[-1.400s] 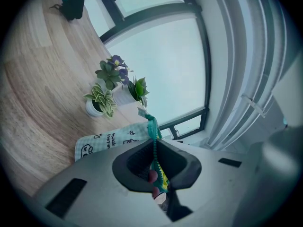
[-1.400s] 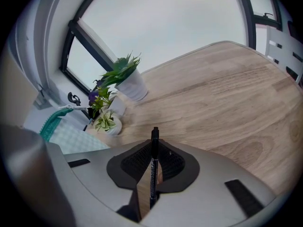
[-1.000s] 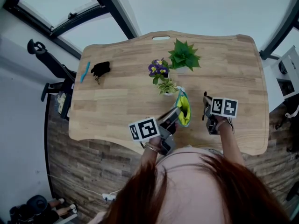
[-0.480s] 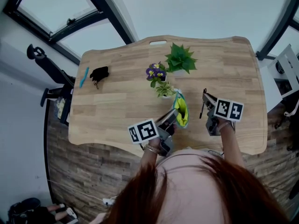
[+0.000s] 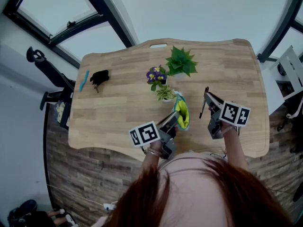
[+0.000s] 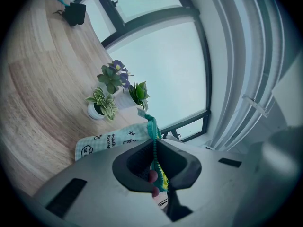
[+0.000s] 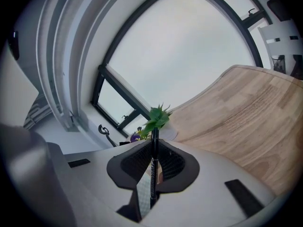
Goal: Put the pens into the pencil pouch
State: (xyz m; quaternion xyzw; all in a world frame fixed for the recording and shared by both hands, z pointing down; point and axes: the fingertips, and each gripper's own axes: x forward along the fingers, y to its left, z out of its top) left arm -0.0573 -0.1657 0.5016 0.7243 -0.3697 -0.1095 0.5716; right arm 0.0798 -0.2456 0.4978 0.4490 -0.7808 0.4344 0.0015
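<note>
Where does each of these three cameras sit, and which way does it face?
Head view: on the person's head, facing steeply down at the table; hair, left gripper and right gripper show.
Left gripper view: on the left gripper, facing along its fingers, shut on the zipper edge of the pencil pouch, toward the window.
Right gripper view: on the right gripper, facing along its fingers, which clamp a pen.
Shared: both gripper views catch the green plant.
</note>
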